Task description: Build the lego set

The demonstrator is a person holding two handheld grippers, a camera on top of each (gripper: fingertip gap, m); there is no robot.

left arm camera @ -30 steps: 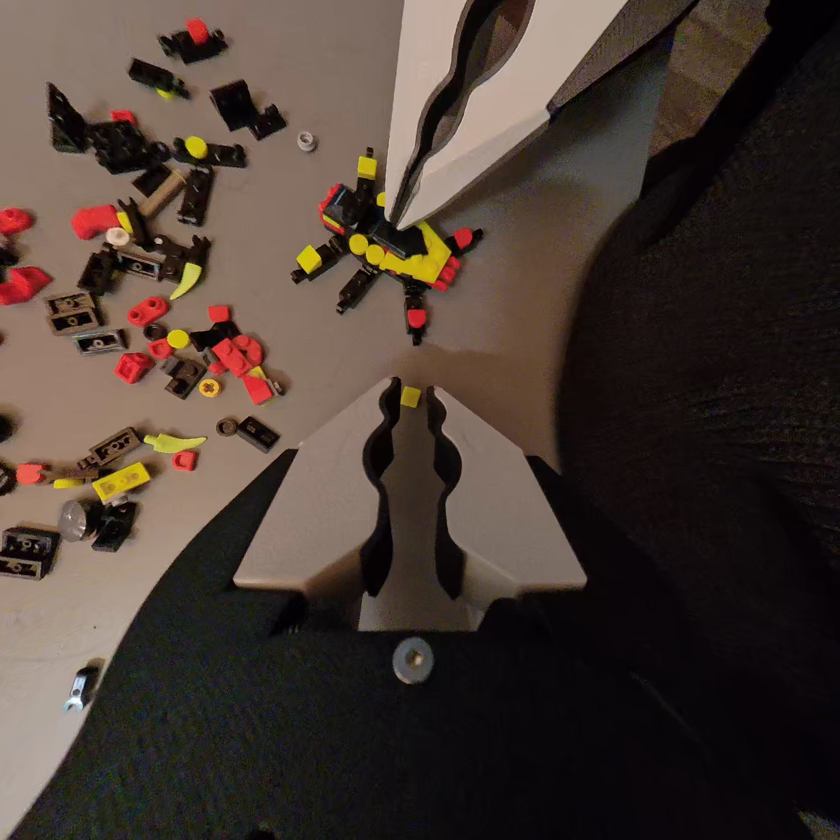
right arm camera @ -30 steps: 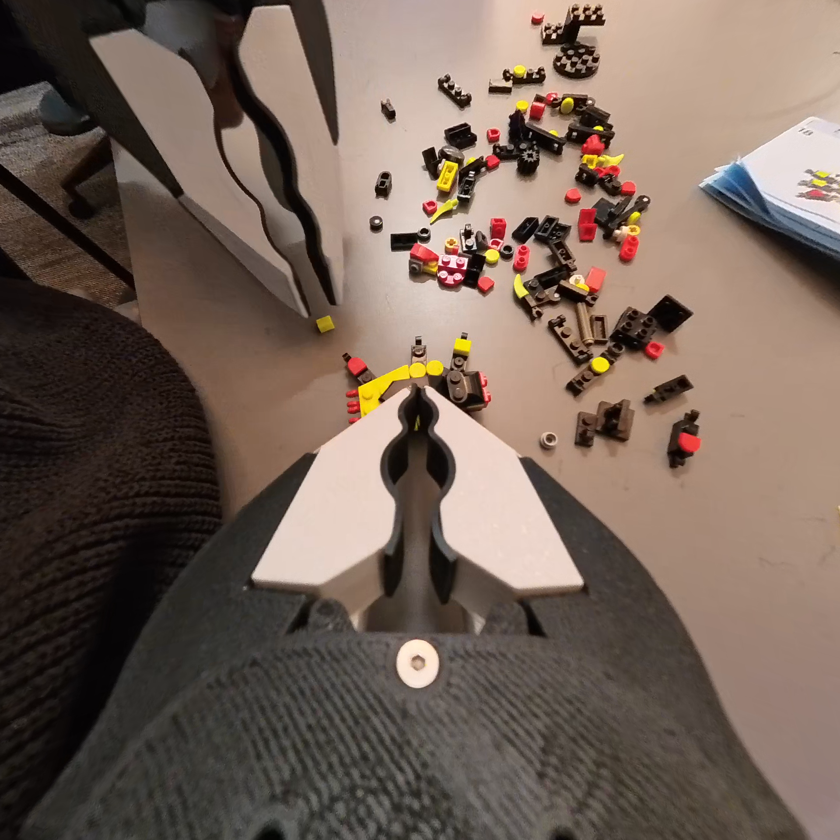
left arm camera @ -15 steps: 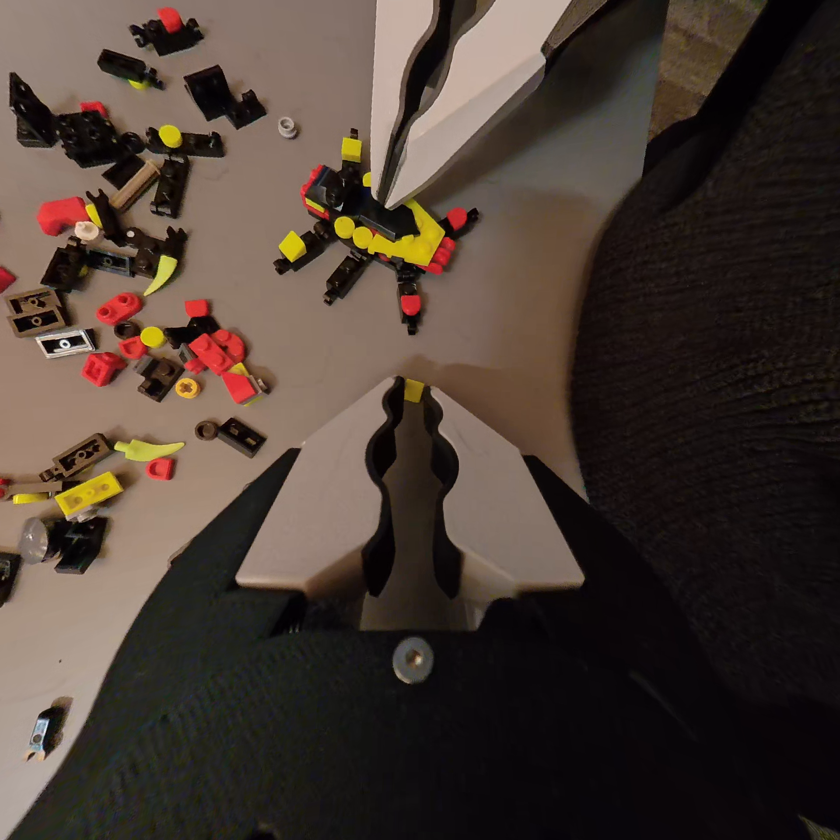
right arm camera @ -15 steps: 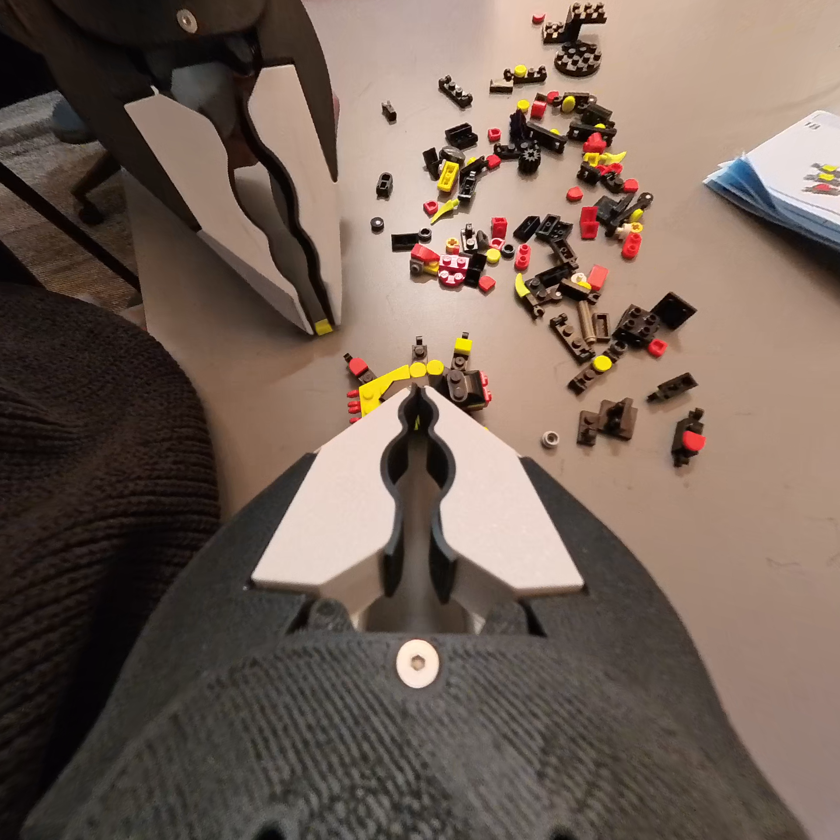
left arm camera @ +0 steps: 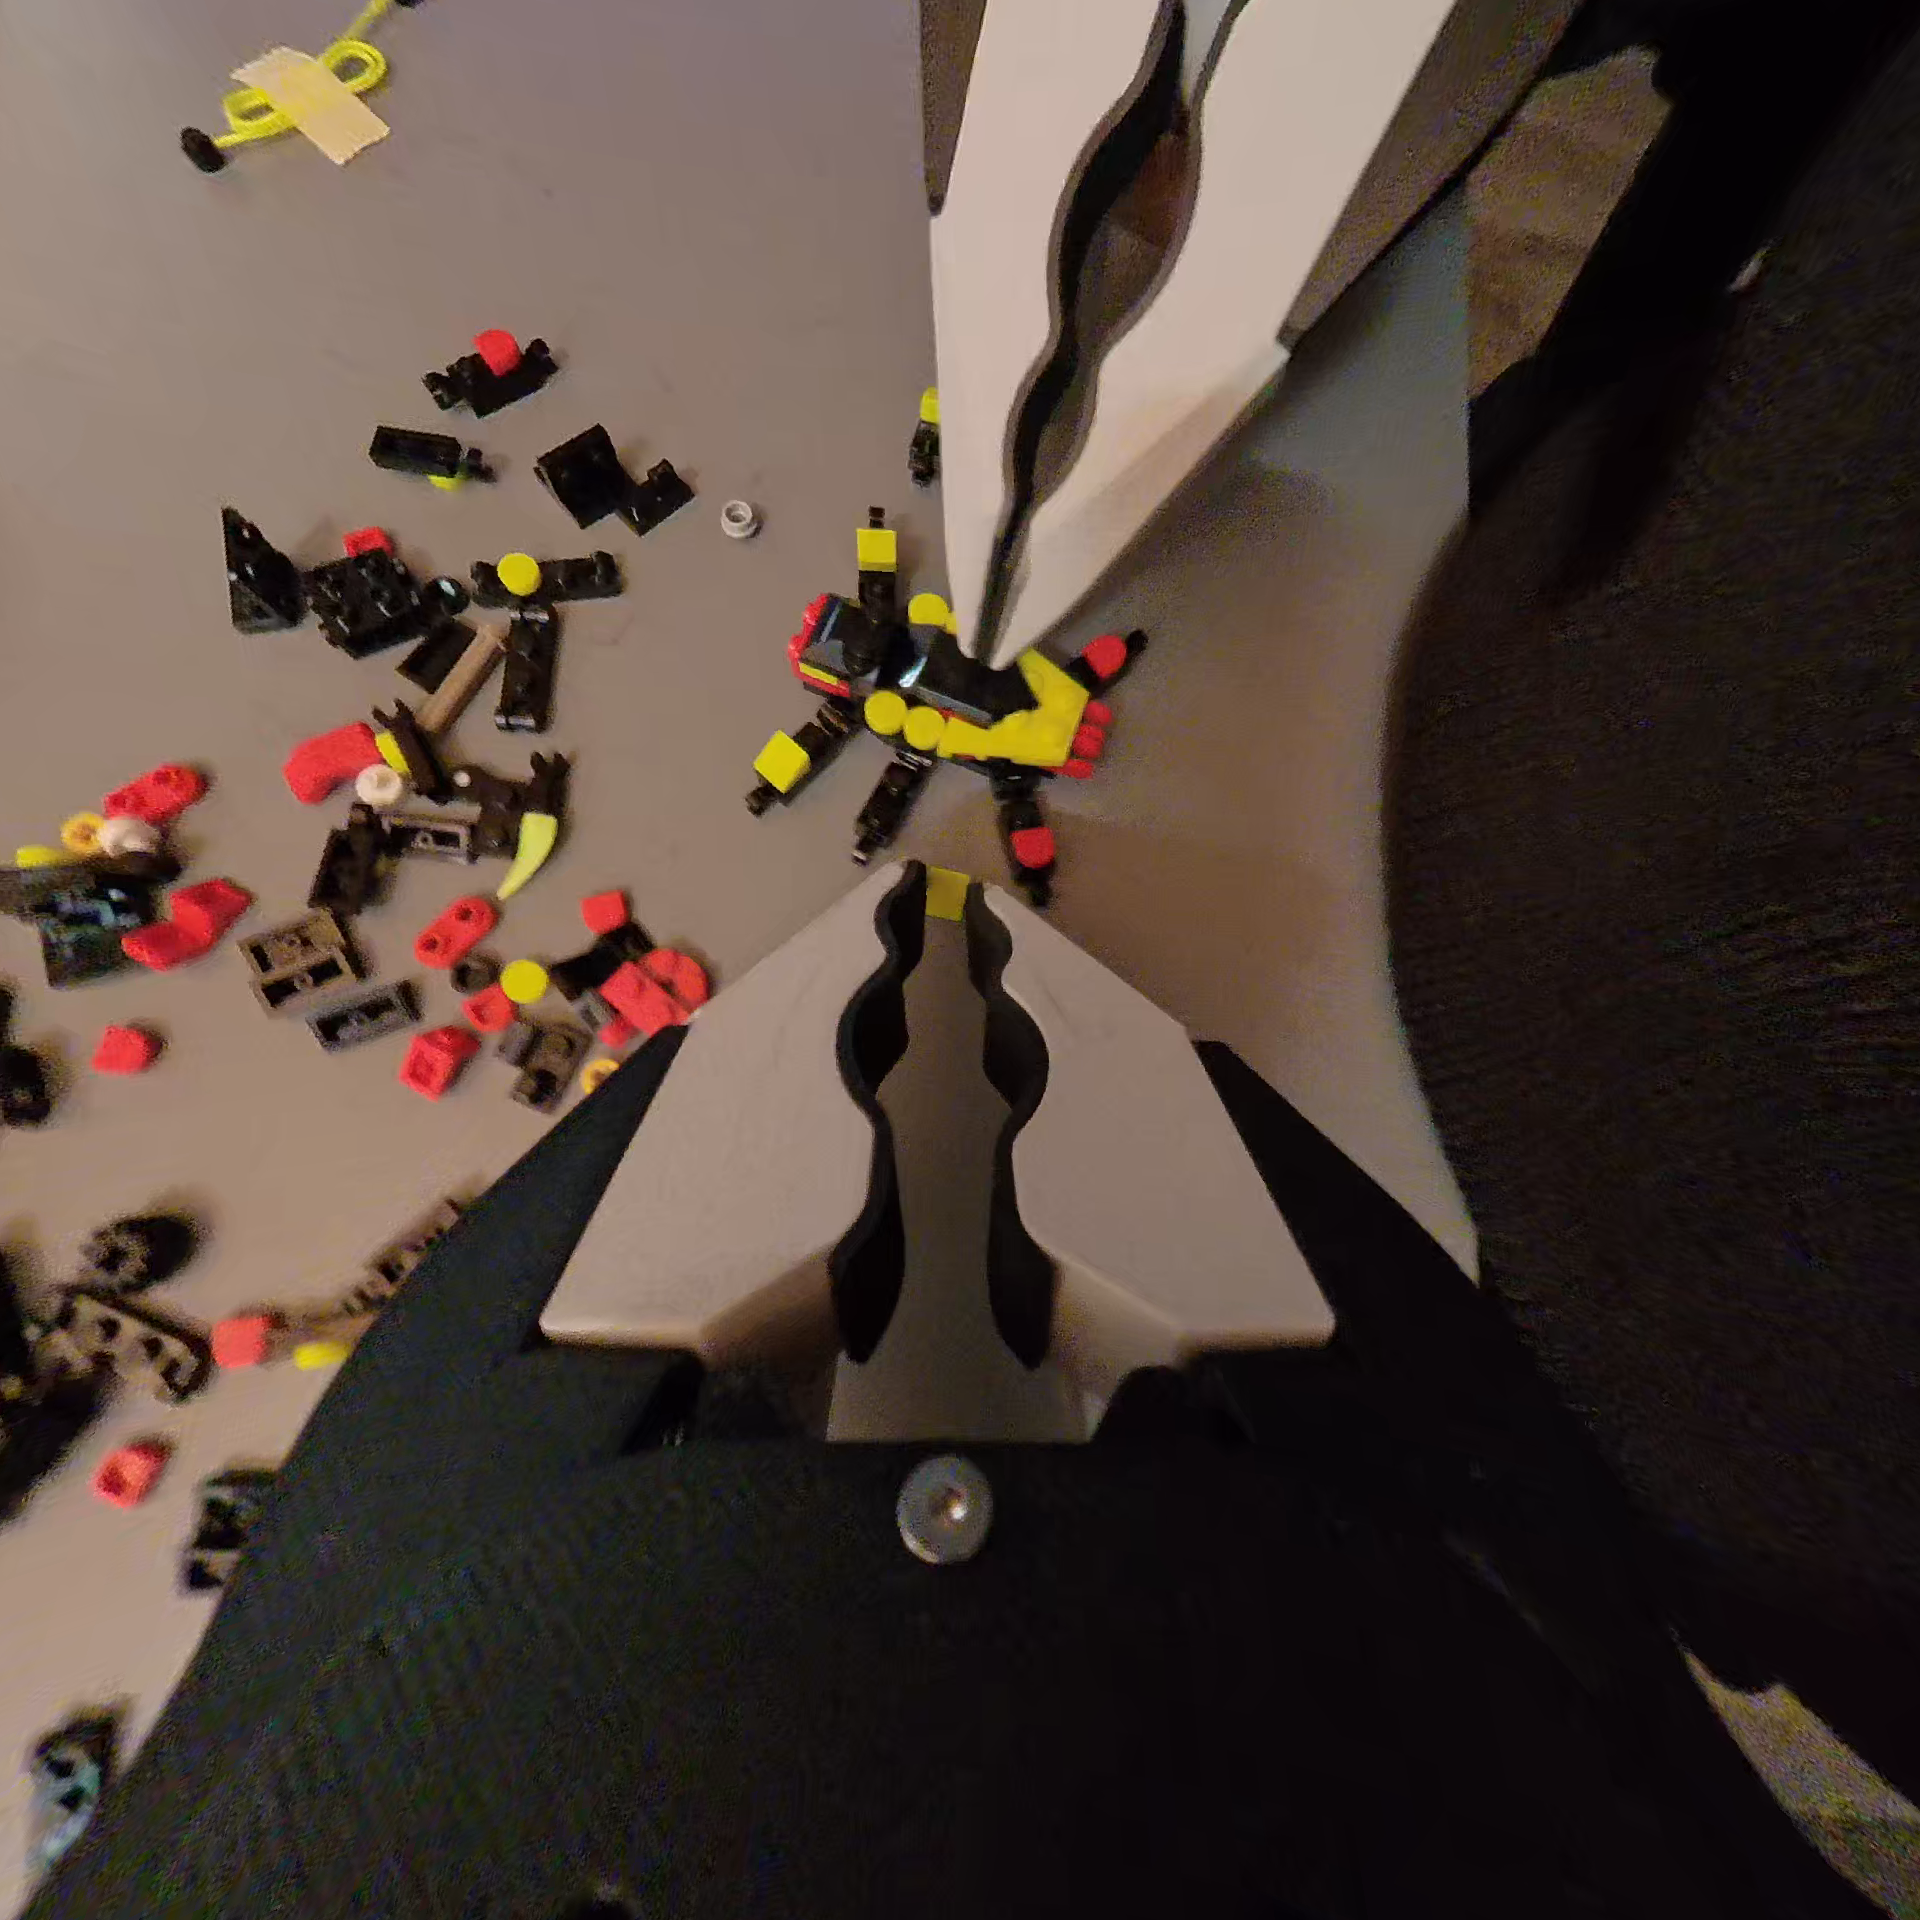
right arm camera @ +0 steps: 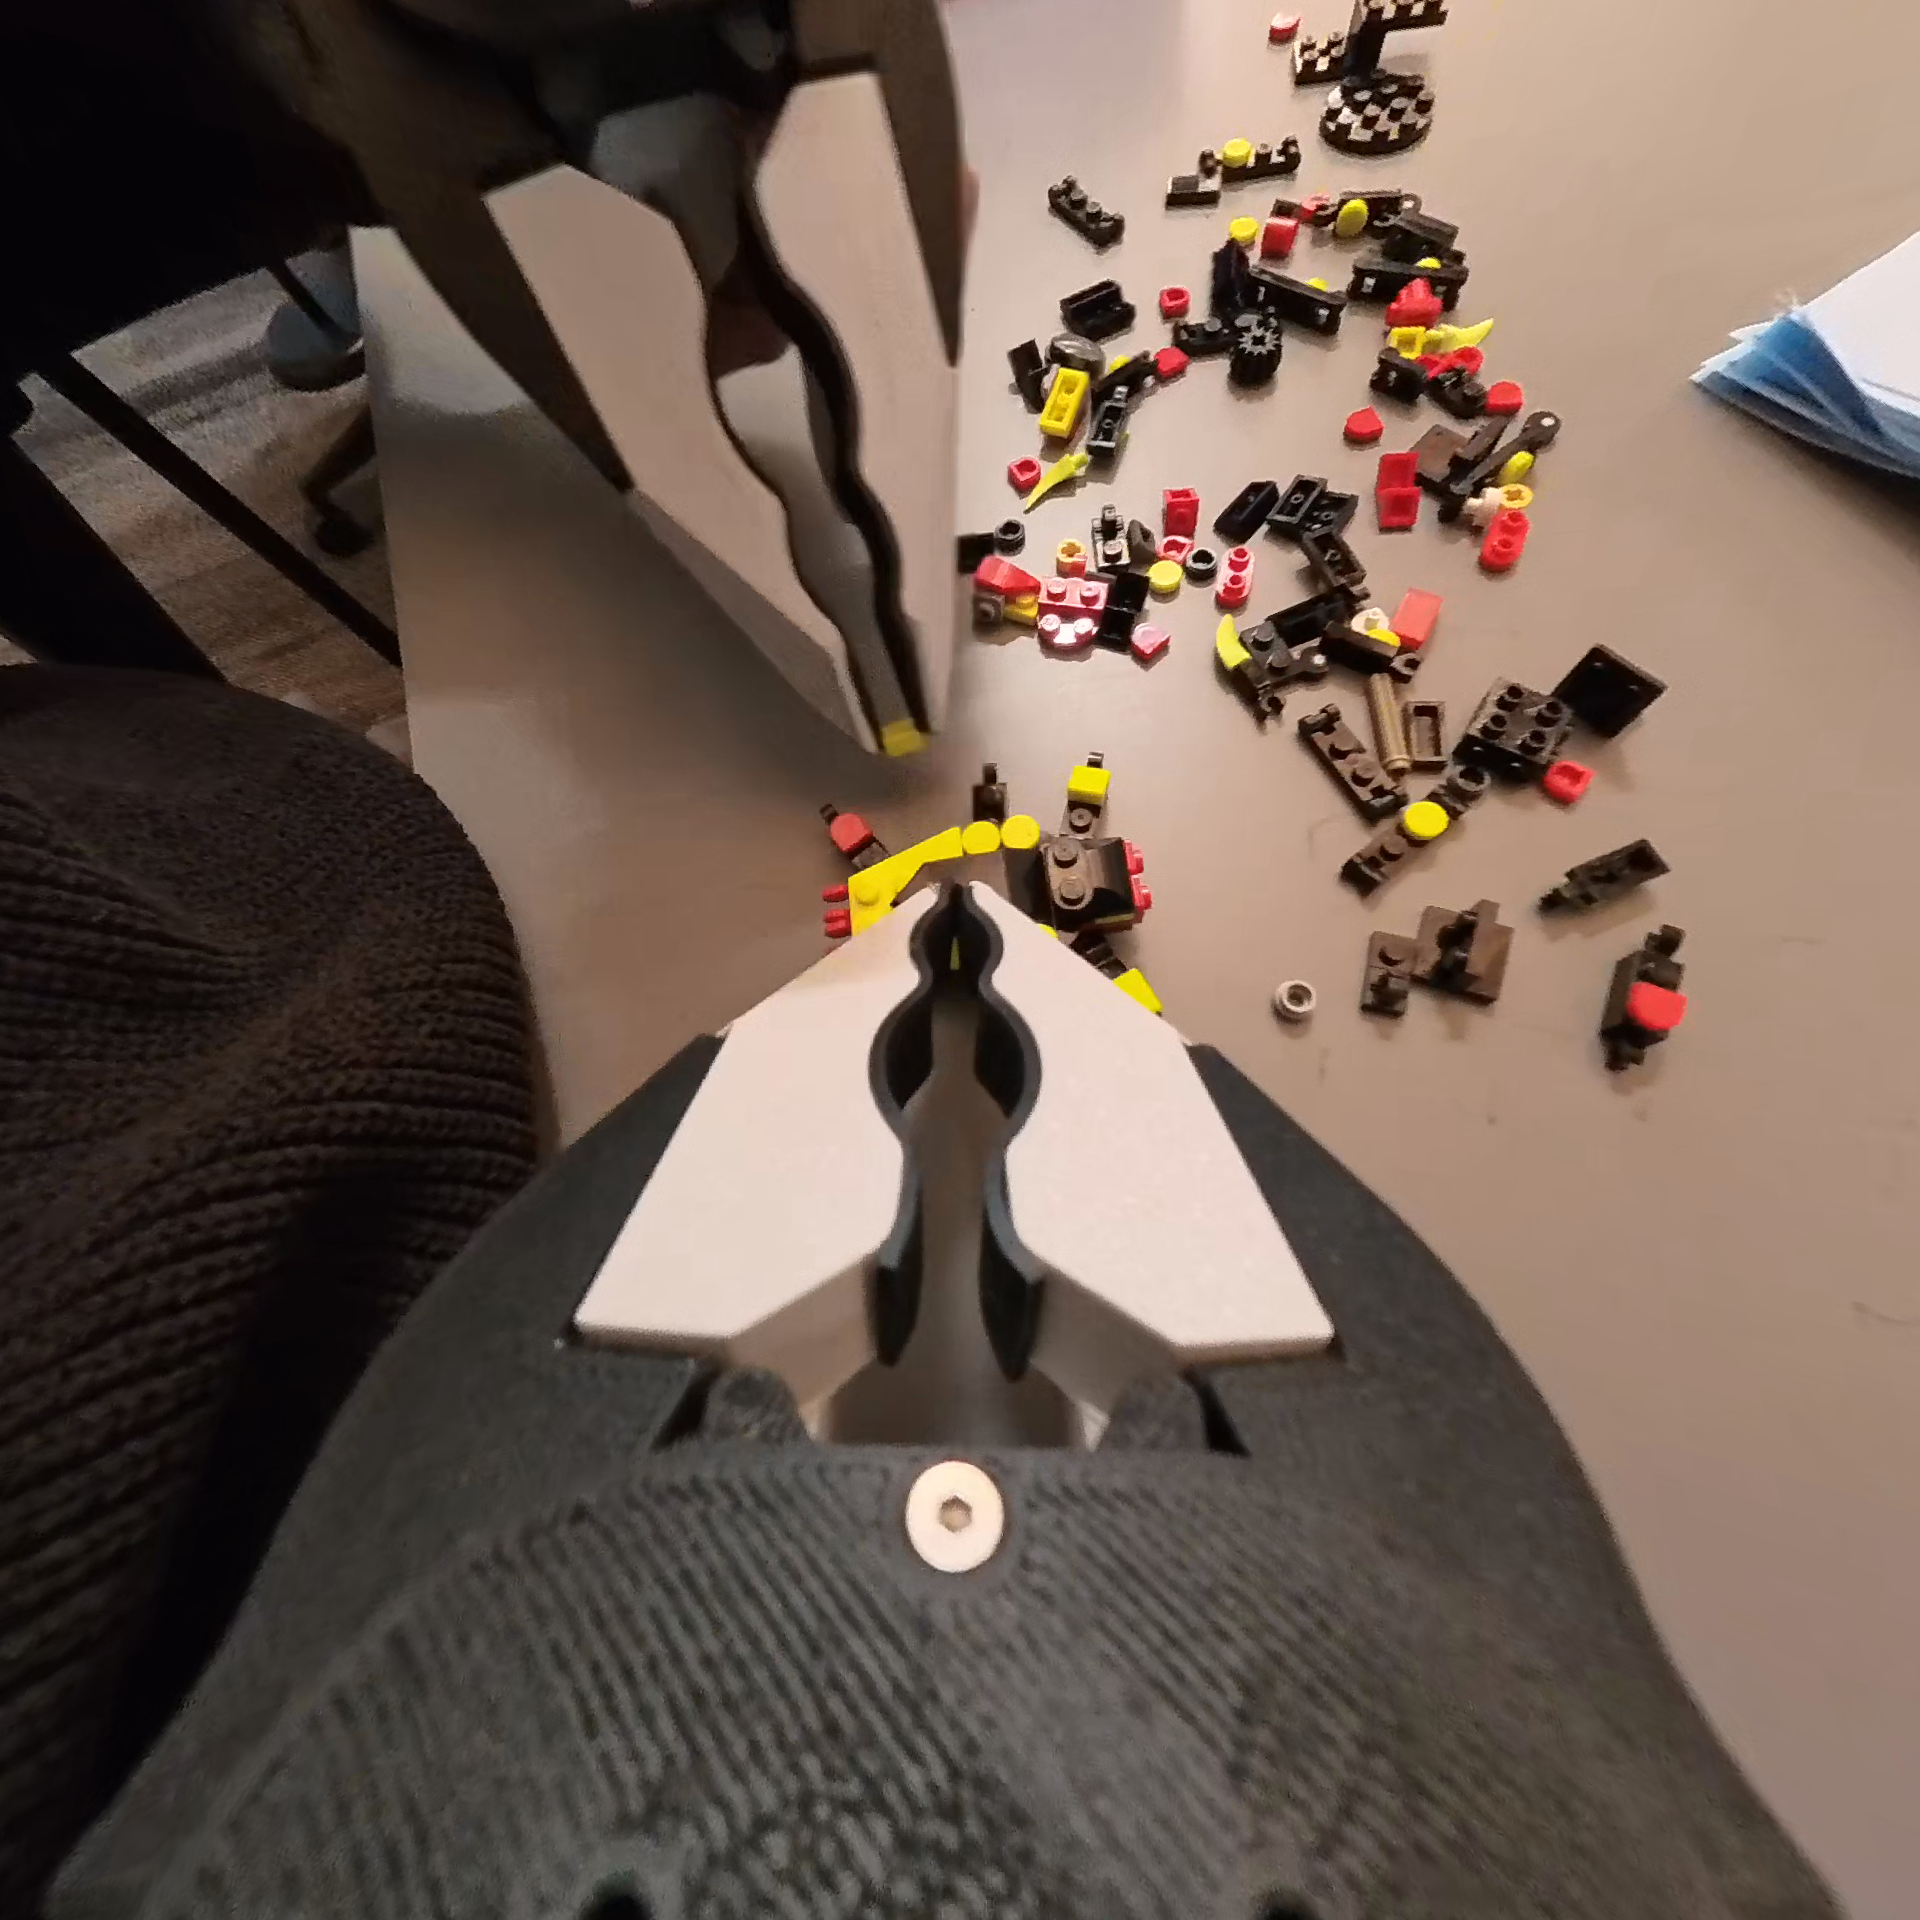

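Note:
A small black, yellow and red lego model (left arm camera: 940,701) with legs sticking out lies on the grey table (left arm camera: 675,208). It also shows in the right wrist view (right arm camera: 1081,873). My left gripper (left arm camera: 945,896) is shut on a small yellow tile (left arm camera: 947,894) and holds it just short of the model's near legs. The right wrist view shows that tile (right arm camera: 902,736) in the left gripper's tips, just left of the model. My right gripper (right arm camera: 957,906) is shut on the model's body, and its tips (left arm camera: 987,649) come down on it from above.
Several loose black, red and yellow pieces (left arm camera: 468,831) are scattered left of the model, and they show to the right in the right wrist view (right arm camera: 1299,520). A blue and white booklet (right arm camera: 1839,374) lies far right. A dark knit sleeve (right arm camera: 208,1039) and the table edge are close by.
My left gripper has closed on the yellow tile and carried it toward the model. My right gripper has stayed shut on the model.

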